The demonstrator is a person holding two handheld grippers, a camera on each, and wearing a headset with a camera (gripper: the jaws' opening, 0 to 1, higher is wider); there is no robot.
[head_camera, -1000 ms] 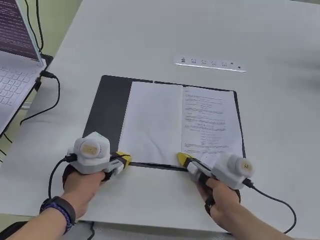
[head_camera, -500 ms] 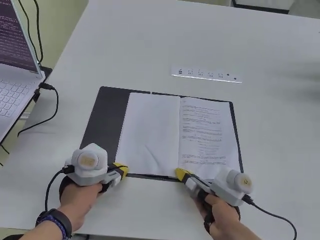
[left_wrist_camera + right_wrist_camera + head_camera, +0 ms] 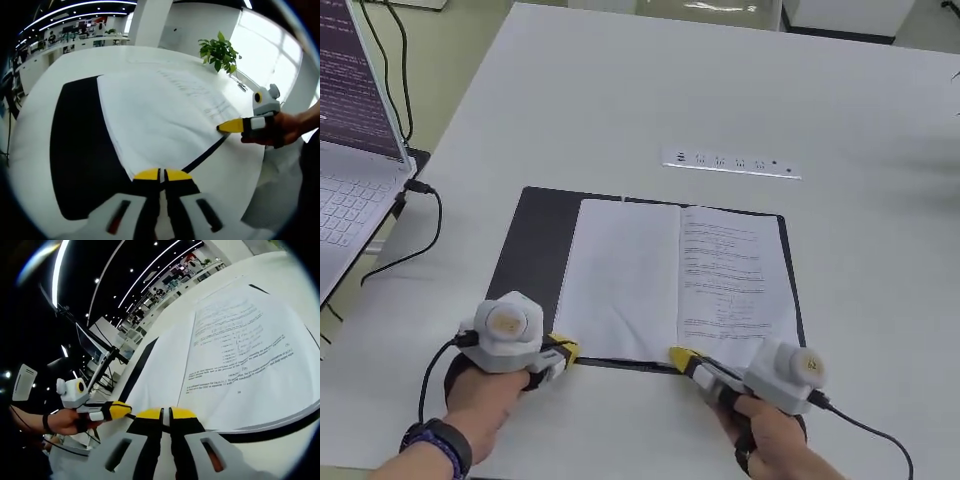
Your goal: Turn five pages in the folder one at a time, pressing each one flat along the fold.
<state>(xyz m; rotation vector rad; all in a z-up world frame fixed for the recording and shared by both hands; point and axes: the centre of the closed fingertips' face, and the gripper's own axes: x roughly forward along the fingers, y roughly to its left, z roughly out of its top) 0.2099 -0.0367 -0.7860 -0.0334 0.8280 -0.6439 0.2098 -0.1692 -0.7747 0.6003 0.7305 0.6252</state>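
Folder (image 3: 525, 250) open, left tool (image 3: 570, 349), right tool (image 3: 675, 356) seemingly closed, laptop (image 3: 350, 130) in head view

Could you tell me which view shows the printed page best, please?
The right gripper view: the printed page lies close ahead, its text lines largest. The head view shows it whole but small; the left gripper view shows it foreshortened and faint.
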